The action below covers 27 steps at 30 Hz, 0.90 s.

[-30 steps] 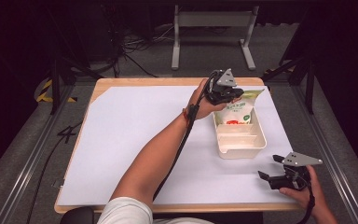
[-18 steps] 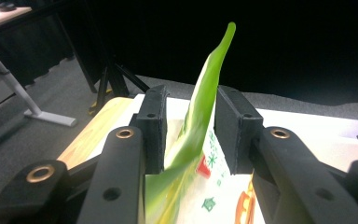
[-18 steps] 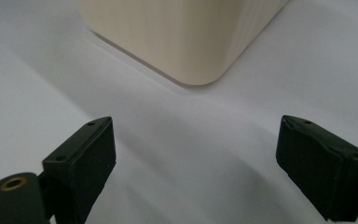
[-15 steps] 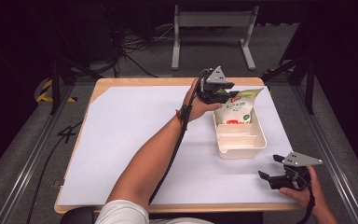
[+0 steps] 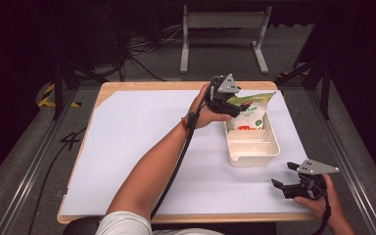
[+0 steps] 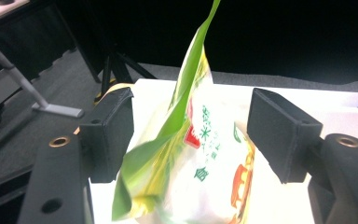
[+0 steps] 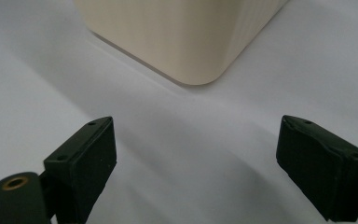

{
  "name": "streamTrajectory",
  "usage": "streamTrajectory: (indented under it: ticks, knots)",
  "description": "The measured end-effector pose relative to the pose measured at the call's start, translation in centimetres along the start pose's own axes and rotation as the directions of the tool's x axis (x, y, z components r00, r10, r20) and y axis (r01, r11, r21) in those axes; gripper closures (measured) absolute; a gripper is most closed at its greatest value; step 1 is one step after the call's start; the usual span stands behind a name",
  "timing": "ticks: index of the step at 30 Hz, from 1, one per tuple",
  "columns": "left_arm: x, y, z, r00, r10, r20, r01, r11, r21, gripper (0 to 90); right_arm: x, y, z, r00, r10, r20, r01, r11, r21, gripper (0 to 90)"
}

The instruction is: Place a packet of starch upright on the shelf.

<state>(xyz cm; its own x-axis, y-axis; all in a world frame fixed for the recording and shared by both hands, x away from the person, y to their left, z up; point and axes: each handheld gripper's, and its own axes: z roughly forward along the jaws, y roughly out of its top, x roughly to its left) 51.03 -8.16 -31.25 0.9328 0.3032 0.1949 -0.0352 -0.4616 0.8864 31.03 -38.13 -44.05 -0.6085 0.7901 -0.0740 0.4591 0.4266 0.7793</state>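
Observation:
A green and white snack bag [image 5: 249, 115] stands leaning in the far end of a cream plastic bin [image 5: 254, 152] at the table's right. My left gripper [image 5: 237, 107] is at the bag's left upper edge. In the left gripper view the bag [image 6: 200, 158] rises between the jaws of that gripper [image 6: 191, 135], which stand wide apart and open without pinching it. My right gripper [image 5: 283, 175] rests open near the front right of the table. In the right gripper view a corner of the bin [image 7: 186, 37] lies a little beyond the open right gripper [image 7: 196, 163].
A white sheet [image 5: 142, 137] covers the wooden table [image 5: 147, 87]. The near half of the bin holds nothing. A grey metal stand [image 5: 223, 19] and cables lie on the dark floor beyond the table's far edge.
My left gripper has drawn back slightly to the left from the top of the bag, which stays leaning in the bin. The right gripper has not moved.

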Motion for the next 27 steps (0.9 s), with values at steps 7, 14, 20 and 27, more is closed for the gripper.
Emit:
streamTrajectory:
  ticks: [7, 14, 20, 27]
  knots:
    - [0.0, -0.4, -1.0, 0.9988, 0.0, -0.049, 0.002, 0.9996, 0.028, 22.3, 0.0, 0.1, 0.1, 1.0, 0.001, 0.0, -0.001, 1.0, -0.002, 11.7]
    - [0.6, -0.8, -2.1, 0.9965, -0.035, -0.076, 0.038, 0.9987, 0.035, 16.8, 0.1, 0.1, 0.1, 1.0, -0.005, -0.002, 0.005, 1.0, 0.002, 11.8]
    - [0.7, -1.6, -3.0, 0.9966, -0.026, -0.078, 0.031, 0.9979, 0.057, 14.5, 0.1, 0.1, 0.1, 1.0, -0.002, 0.0, 0.003, 1.0, 0.003, 11.7]
    - [0.8, -2.7, -4.2, 0.9969, -0.025, -0.074, 0.032, 0.9951, 0.094, 12.4, 0.2, 0.1, 0.1, 1.0, -0.006, 0.0, 0.006, 1.0, -0.001, 11.8]
